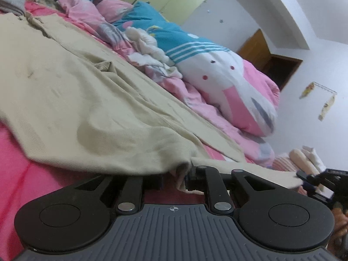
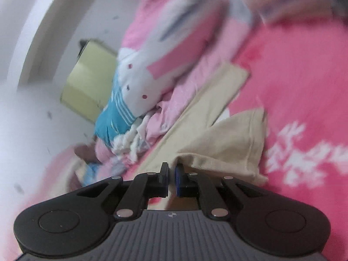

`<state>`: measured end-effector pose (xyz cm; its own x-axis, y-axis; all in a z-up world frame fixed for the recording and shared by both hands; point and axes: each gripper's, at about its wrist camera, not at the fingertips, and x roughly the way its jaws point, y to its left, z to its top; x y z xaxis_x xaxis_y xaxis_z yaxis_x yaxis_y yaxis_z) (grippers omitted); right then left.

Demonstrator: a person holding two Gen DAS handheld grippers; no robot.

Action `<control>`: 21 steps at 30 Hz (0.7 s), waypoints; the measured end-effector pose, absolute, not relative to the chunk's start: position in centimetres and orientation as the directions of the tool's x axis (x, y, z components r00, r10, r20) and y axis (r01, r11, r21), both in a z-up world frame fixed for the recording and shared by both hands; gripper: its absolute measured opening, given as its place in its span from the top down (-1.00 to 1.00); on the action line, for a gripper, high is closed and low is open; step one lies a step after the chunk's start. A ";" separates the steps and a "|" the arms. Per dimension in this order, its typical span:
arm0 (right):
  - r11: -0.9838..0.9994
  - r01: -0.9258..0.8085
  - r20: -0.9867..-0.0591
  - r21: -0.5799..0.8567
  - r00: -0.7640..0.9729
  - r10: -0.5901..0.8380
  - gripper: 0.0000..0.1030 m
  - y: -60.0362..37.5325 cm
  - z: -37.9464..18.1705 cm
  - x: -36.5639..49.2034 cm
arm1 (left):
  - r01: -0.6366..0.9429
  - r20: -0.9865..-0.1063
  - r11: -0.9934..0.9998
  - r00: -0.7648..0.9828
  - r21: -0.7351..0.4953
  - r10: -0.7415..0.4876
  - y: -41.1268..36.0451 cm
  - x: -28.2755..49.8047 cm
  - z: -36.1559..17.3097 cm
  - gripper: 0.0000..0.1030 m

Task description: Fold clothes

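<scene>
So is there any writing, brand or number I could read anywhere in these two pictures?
No readable text in either view.
Small yellow hangings on the white wall: too small and blurred to read.
Crosshair mark on the grey ribbed gripper body: a symbol, not letters.
Long blue, white and pink plush pillow: only dots and stripes.

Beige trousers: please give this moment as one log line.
left gripper: shut on beige trousers | right gripper: shut on same | pink bed

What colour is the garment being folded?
Beige garment, plain; clearest in the left wrist view.
</scene>
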<state>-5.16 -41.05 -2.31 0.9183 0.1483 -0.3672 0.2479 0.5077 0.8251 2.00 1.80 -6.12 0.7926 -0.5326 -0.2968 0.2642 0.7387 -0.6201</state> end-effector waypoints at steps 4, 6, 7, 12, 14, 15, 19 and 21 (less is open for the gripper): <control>0.627 0.278 -0.428 0.728 0.899 0.099 0.89 -39.5 -1.4 -9.2 | 0.274 -0.311 0.734 0.774 -0.621 -0.552 2.7 0.5 -5.8 0.77; 0.681 0.290 -0.455 0.672 0.888 0.070 0.90 -38.7 -0.9 -11.2 | 0.267 -0.319 0.730 0.767 -0.629 -0.556 3.0 -0.2 -6.1 0.77; 0.706 0.296 -0.467 0.643 0.882 0.056 0.90 -38.3 -0.7 -12.3 | 0.263 -0.323 0.727 0.764 -0.634 -0.558 3.2 -0.5 -6.2 0.77; 0.739 0.345 -0.524 0.579 0.851 0.013 0.90 -38.2 -1.9 -14.1 | 0.245 -0.343 0.715 0.747 -0.654 -0.570 4.1 -2.1 -6.9 0.77; 0.746 0.365 -0.546 0.557 0.838 -0.002 0.90 -38.3 -2.5 -14.7 | 0.230 -0.345 0.709 0.748 -0.666 -0.567 4.5 -2.5 -7.0 0.73; 0.747 0.371 -0.549 0.551 0.836 -0.010 0.90 -38.3 -2.6 -15.0 | 0.219 -0.343 0.705 0.753 -0.674 -0.562 4.7 -2.6 -7.0 0.73; 0.754 0.371 -0.496 0.541 0.865 -0.070 0.91 -38.1 -1.1 -16.1 | 0.201 -0.351 0.719 0.766 -0.665 -0.539 4.9 -2.7 -6.9 0.71; 0.762 0.376 -0.490 0.528 0.867 -0.088 0.91 -38.2 -0.9 -16.3 | 0.192 -0.356 0.726 0.772 -0.660 -0.527 5.0 -2.7 -6.9 0.71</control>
<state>-16.33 -38.25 -0.91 0.8670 -0.0883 -0.4905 0.3761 0.7616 0.5278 -2.68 4.95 -6.88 0.7716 -0.5273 -0.3557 0.1920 0.7262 -0.6601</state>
